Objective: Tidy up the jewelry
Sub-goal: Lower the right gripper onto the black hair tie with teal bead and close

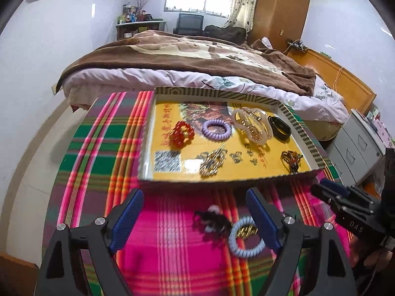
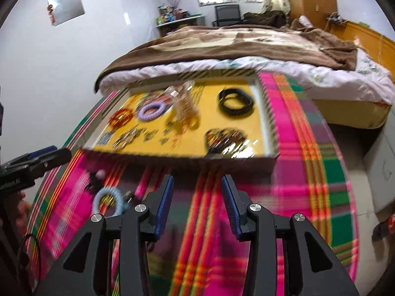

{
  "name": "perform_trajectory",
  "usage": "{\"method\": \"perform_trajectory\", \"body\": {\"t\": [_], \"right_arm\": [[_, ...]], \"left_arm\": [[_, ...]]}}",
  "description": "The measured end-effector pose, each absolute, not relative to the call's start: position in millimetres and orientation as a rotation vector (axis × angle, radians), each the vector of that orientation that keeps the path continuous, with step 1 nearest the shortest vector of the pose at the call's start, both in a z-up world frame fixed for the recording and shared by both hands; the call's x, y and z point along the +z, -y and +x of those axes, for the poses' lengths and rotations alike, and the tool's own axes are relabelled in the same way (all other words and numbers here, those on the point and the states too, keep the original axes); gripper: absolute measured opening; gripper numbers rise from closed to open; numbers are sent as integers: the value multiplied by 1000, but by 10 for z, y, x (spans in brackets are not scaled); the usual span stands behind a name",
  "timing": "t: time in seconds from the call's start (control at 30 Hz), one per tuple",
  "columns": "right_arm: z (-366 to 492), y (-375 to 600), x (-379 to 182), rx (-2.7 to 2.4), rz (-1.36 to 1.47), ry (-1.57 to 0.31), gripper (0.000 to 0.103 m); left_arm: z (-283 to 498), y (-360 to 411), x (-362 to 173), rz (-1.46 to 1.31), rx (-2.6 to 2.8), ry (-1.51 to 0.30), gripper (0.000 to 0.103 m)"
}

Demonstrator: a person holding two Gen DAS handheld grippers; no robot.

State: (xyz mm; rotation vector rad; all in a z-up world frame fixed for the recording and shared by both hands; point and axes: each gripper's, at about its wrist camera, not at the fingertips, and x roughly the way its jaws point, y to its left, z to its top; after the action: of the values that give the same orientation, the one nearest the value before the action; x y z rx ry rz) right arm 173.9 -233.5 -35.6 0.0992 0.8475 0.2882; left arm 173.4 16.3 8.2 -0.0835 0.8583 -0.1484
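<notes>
Your left claw (image 1: 195, 218), wide open and empty, frames the black hair clip (image 1: 212, 219) and pale-blue coil tie (image 1: 244, 239); close next, then carry to the tray (image 1: 306, 135). Right claw (image 2: 197, 206) is part-open, empty.

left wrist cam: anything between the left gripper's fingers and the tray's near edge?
Left wrist view: black hair clip and pale blue coil tie lie between the left gripper fingers; beyond them only bare plaid cloth up to the tray.

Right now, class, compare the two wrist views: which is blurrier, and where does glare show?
Right wrist view: heavy motion blur smears the yellow-lined tray and plaid cloth. Left wrist view: sharper, with slight blur, a glare patch on the tray's glossy liner by the gold hair clip, and fisheye bending of the edges.
</notes>
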Motion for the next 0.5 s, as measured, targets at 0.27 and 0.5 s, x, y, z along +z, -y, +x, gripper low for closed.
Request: {"method": "perform_trajectory", "body": {"t": [0.27,0.5], "right_arm": [[1639,2042,-504,382,30,-883,42],[1680,1869,-587,434,16,-903,55]], "left_arm": [[1445,-413,35,-120,-117,-857,85],[1361,-494,-91,-142,-119,-883,85]]}}
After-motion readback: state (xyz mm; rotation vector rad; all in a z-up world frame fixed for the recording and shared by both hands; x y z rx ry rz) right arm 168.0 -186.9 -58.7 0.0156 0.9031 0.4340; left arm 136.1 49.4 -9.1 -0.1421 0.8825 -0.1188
